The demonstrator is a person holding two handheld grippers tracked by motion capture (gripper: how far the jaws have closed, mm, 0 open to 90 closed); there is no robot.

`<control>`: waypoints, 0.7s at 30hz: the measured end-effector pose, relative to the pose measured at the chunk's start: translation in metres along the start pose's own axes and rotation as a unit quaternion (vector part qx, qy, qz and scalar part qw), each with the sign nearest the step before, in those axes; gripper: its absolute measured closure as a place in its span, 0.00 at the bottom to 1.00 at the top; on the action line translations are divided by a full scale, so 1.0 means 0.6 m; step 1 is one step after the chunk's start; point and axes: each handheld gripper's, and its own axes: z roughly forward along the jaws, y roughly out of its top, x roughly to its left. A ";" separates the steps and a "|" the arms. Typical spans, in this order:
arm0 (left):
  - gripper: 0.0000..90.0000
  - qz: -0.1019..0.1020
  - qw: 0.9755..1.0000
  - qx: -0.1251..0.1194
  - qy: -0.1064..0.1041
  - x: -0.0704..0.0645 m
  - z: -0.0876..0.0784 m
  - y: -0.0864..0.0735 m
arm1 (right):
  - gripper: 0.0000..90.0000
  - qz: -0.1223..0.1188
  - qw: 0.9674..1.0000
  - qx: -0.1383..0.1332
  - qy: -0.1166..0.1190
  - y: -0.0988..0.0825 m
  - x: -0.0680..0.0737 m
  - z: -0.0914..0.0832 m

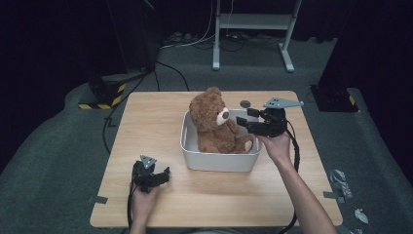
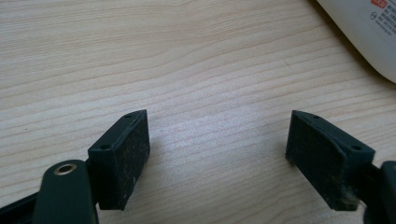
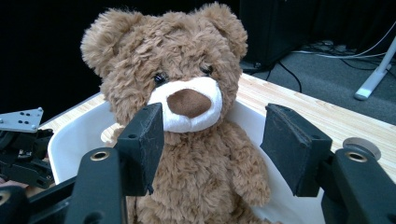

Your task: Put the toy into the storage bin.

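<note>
The wooden table (image 1: 160,122) is the biggest thing in front of me, pale and grained, and I lean over it from the near edge. Toward its far middle stands the white bin (image 1: 219,160), a rounded tub with low walls. The brown teddy bear (image 1: 214,124) sits upright inside that bin, taller than the rim, its cream muzzle turned to my right side. My right gripper (image 1: 243,125) hangs over the bin's right edge, held level and pointed at the bear; in the right gripper view its two pads stand apart with the bear's chest and snout (image 3: 189,105) showing in the gap, and neither pad presses on the fur, so it is open and holds nothing. My left gripper (image 1: 163,176) rests low on the table near the front left, just beside the bin's near left corner; in the left gripper view its pads are spread wide over bare wood (image 2: 215,84), empty, with a curve of the white bin (image 2: 369,32) at the upper right. Smallest, a grey round disc (image 1: 245,103) lies on the table behind the bin.
</note>
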 end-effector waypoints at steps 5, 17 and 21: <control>0.24 0.000 1.000 0.000 0.000 0.000 0.000 0.000 | 0.43 0.000 1.000 -0.005 -0.002 -0.003 -0.003 -0.010; 0.24 0.001 1.000 0.000 0.000 0.000 0.000 0.000 | 0.43 0.001 1.000 -0.016 -0.004 -0.009 -0.005 -0.023; 0.24 0.000 1.000 0.000 0.000 0.000 0.000 0.000 | 0.43 0.002 1.000 -0.018 -0.004 -0.009 -0.003 -0.028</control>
